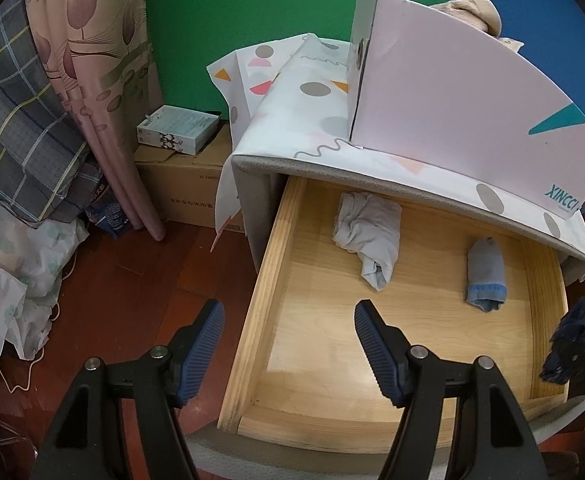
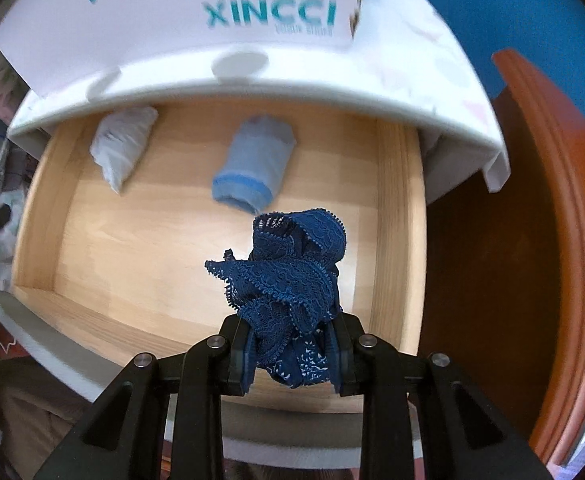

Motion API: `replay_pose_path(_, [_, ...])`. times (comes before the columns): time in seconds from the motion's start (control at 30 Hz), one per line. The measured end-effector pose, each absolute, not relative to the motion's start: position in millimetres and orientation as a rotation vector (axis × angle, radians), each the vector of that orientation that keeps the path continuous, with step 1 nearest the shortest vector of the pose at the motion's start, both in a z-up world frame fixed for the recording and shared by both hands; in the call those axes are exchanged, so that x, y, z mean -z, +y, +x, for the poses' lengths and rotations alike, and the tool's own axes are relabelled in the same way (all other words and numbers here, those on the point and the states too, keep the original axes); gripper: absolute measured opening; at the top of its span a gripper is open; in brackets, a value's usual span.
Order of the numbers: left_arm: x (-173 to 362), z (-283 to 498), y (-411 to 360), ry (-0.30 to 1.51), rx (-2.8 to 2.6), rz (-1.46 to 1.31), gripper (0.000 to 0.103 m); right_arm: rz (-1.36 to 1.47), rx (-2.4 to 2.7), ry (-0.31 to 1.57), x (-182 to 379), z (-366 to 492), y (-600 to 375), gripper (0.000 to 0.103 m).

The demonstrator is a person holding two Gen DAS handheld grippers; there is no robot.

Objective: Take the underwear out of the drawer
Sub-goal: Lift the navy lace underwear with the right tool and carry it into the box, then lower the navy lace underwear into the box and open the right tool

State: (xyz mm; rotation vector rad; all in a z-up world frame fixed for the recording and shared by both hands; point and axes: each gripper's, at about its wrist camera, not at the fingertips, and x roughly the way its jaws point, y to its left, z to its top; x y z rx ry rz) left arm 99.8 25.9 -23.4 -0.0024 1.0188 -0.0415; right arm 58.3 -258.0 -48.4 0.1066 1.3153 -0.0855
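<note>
Right wrist view first: the right gripper (image 2: 292,354) is clamped down on a bunched-up pair of dark blue lace underwear (image 2: 288,276), with the fabric spilling up and forward out of the closed fingers. So that piece is already held above the open wooden drawer (image 2: 396,240), over its front right part, not lying on the floor of it. Whether any trailing bit is touching the wood can't be told from here.

Left wrist view: the left gripper (image 1: 289,344) is spread wide with nothing between its ribbed blue pads (image 1: 206,344). It's hung over the front left corner of the drawer, one finger outside the side wall and one inside.

Further out, two rolled pieces are left toward the back of the drawer. A pale grey roll (image 1: 366,236) is seen at back left, its long axis running roughly front to back with a slight slant. A light blue roll with a brighter blue band (image 1: 486,276) is seen to the right of it, well apart, also lying front to back with the banded end toward the front.

The relation that probably matters: the grey roll lies nearly straight ahead of the empty left gripper, so that one looks like the natural pick for it, closing across the roll's short side. The blue roll sits just ahead of the full right gripper, which likely has to be emptied first.

A white XINCCI box (image 2: 196,4) is perched on the patterned cabinet top (image 1: 316,120) above.
</note>
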Motion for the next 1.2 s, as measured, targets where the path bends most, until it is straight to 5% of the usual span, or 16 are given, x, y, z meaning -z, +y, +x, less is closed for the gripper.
replay_pose_path(0.87, [21.8,98.3,27.2,1.007,0.033,-0.007,0.07,0.073,0.075,0.987,-133.8,149.5,-268.6,0.025])
replay_pose_path(1.2, [22.2,98.7,27.7,1.011,0.036,-0.008,0.07,0.062,0.092,1.001,-124.8,220.5,-255.4,0.025])
